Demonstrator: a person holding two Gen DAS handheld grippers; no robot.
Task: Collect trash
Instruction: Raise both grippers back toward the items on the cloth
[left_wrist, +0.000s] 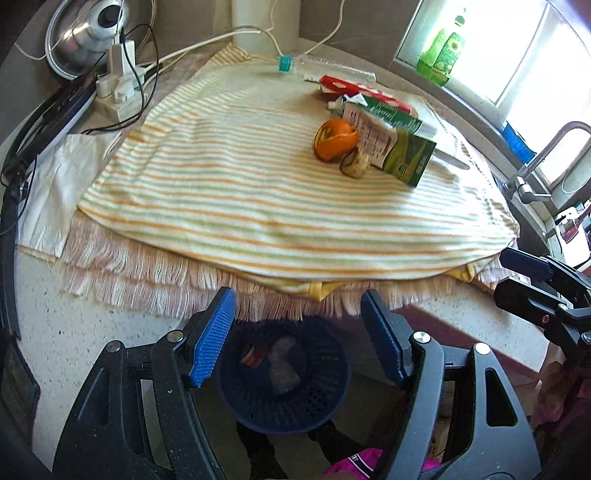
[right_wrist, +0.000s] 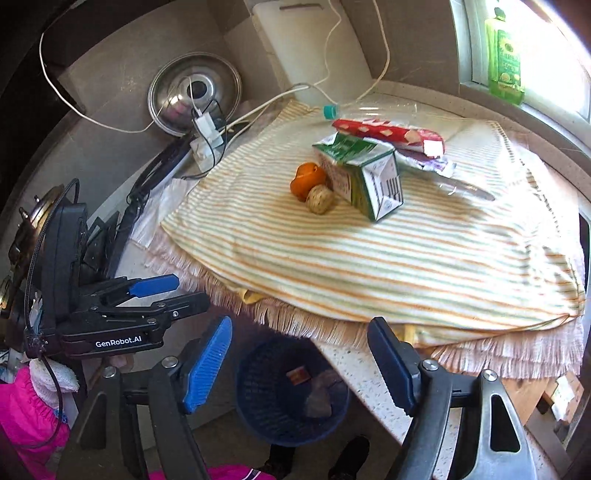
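A pale speckled counter (left_wrist: 66, 332) fills both views, covered across the middle of the frame by a striped towel (left_wrist: 258, 206) in orange, green and white, laid over a fringed mat (left_wrist: 147, 280). Low in the frame, under the counter's edge, a dark blue perforated basket (left_wrist: 325, 402) stands on the floor; 2 pieces of rubbish (left_wrist: 284, 365) lie inside it, one grey and crumpled, one small and reddish.

The left gripper (left_wrist: 299, 339) hangs at the bottom centre of its own view, jaws spread wide with nothing between them, the basket showing through the gap. The right gripper (right_wrist: 299, 363) sits the same way in the other view, jaws spread and empty, above the basket.

The uncollected trash is clustered on the towel in the upper right of the frame: a green-and-white carton (left_wrist: 391, 144) lying on its side, a red wrapper (left_wrist: 362, 92) behind it, a clear plastic bottle (left_wrist: 332, 68) with a teal cap, an orange peel (left_wrist: 334, 140) touching the carton, and a small brown scrap (left_wrist: 356, 162) just beside the peel.
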